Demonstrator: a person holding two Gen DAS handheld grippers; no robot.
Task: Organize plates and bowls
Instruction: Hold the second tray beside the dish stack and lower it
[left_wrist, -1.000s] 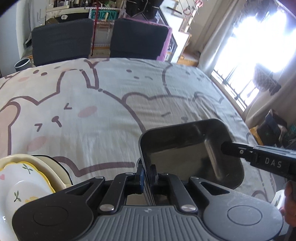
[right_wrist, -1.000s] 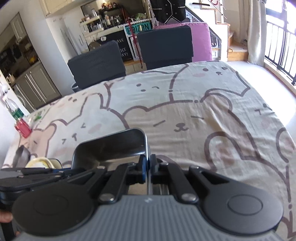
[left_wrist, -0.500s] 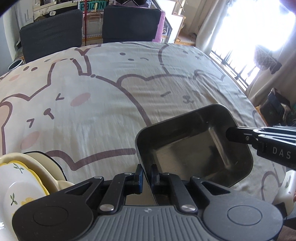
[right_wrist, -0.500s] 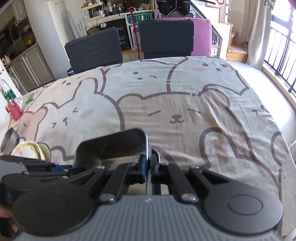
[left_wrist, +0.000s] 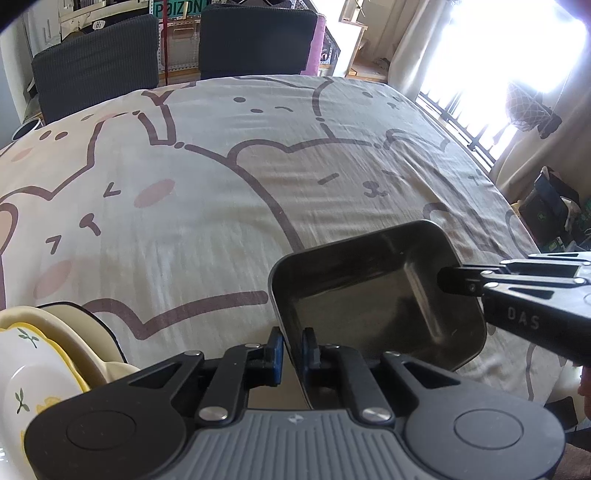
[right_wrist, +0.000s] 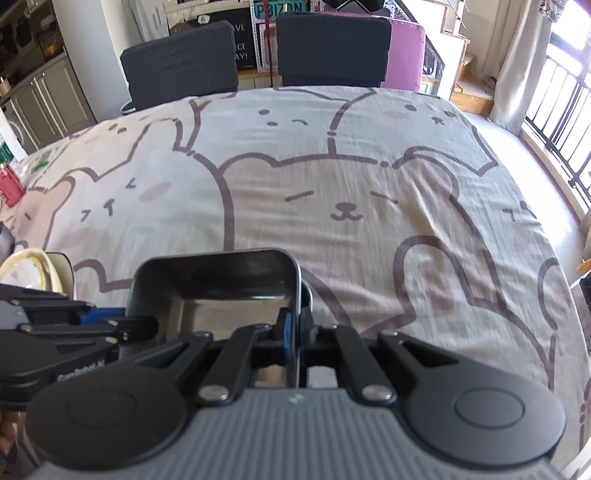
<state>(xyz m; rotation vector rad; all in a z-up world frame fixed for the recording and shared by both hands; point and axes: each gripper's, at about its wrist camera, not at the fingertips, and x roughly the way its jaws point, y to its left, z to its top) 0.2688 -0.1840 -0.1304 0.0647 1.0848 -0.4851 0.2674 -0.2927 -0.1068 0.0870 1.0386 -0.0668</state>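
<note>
A dark rectangular metal dish (left_wrist: 369, 295) is held above the table by both grippers. My left gripper (left_wrist: 293, 350) is shut on its left rim. My right gripper (right_wrist: 294, 334) is shut on its right rim; it shows in the left wrist view (left_wrist: 458, 282) at the dish's far side. The dish also shows in the right wrist view (right_wrist: 218, 284), with the left gripper (right_wrist: 140, 325) at its left edge. A stack of cream and yellow-rimmed plates (left_wrist: 33, 350) sits at the lower left and shows in the right wrist view (right_wrist: 29, 269).
The table is covered by a bear-print cloth (left_wrist: 221, 192). Two dark chairs (right_wrist: 181, 62) stand at the far edge. A red and green bottle (right_wrist: 9, 184) stands at the far left. A window (left_wrist: 498, 55) with railings is at the right.
The dish, held by both grippers, has moved a little forward and right over the table and tilted slightly. Both grips are unchanged.
</note>
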